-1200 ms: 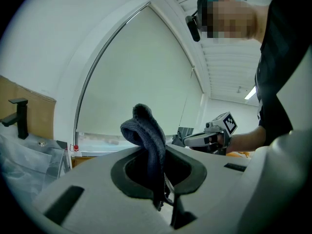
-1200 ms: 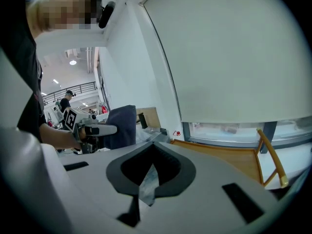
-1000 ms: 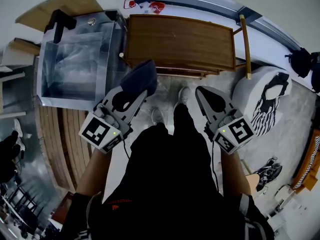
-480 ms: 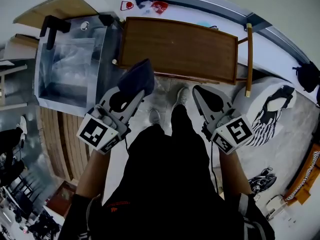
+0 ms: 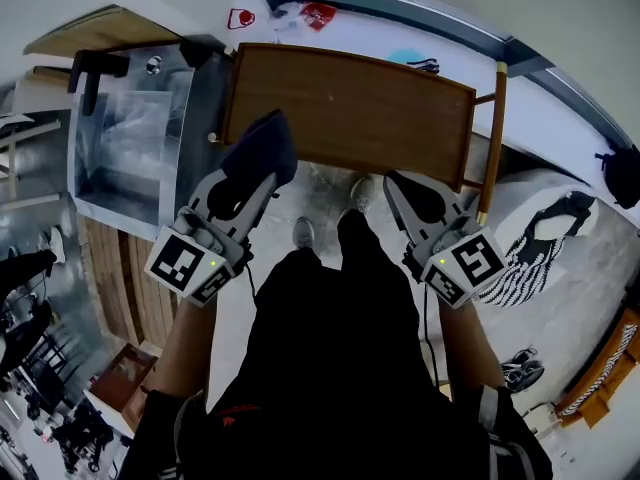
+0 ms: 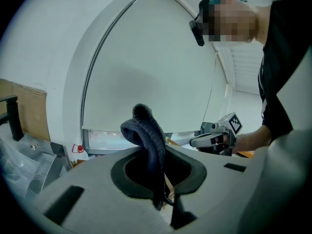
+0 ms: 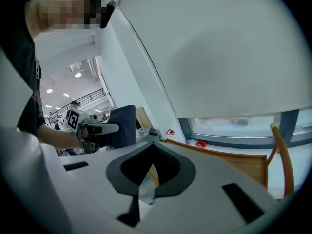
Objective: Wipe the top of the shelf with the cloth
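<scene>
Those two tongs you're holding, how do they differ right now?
The left tongs are shut on a dark cloth; the right tongs are shut on nothing. In the head view the left tongs' cloth overlaps the front edge of the shelf; the right tongs end about at it. Both point toward the shelf.

- The brown wooden shelf (image 5: 350, 108) stands on the floor (image 5: 322, 180) right in front of you.
- Your shoes (image 5: 304, 234) stand on the floor, near the shelf's front edge.
- A shiny box (image 5: 130, 143) sits just left of the shelf.
</scene>
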`<state>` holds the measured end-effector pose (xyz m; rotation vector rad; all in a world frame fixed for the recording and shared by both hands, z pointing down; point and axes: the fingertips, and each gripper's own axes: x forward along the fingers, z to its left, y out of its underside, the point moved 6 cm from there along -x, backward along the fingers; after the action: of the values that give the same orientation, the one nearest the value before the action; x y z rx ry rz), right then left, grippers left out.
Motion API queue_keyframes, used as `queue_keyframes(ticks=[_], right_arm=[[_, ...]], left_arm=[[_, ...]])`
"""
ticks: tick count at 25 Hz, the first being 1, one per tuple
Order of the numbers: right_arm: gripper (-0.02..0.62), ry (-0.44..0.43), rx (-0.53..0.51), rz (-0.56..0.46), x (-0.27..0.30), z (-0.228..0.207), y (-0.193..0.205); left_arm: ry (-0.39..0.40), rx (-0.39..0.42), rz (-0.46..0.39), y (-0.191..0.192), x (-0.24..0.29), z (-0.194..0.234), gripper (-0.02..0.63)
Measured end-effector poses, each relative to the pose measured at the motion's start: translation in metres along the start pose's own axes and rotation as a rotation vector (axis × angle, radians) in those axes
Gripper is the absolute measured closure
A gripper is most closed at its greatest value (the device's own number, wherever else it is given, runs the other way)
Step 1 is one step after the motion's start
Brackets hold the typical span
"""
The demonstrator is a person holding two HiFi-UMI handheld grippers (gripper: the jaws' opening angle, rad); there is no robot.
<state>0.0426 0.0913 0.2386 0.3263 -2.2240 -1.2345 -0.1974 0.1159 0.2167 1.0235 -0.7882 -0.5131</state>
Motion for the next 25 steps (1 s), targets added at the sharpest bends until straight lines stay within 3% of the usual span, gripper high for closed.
queue_keyframes(ticks=[14,25], right_arm=[[0.591,-0.041,0.039,0.039,0.014,-0.081,-0.003],[0.591,0.007,0.078,0.095,0.05,-0.094,0.014]], left_arm=[[-0.098,-0.023,0.036,0.002,0.059,0.023,0.549],[-0.115,-0.051,0.098,0.033,0.093,0.098,0.549]])
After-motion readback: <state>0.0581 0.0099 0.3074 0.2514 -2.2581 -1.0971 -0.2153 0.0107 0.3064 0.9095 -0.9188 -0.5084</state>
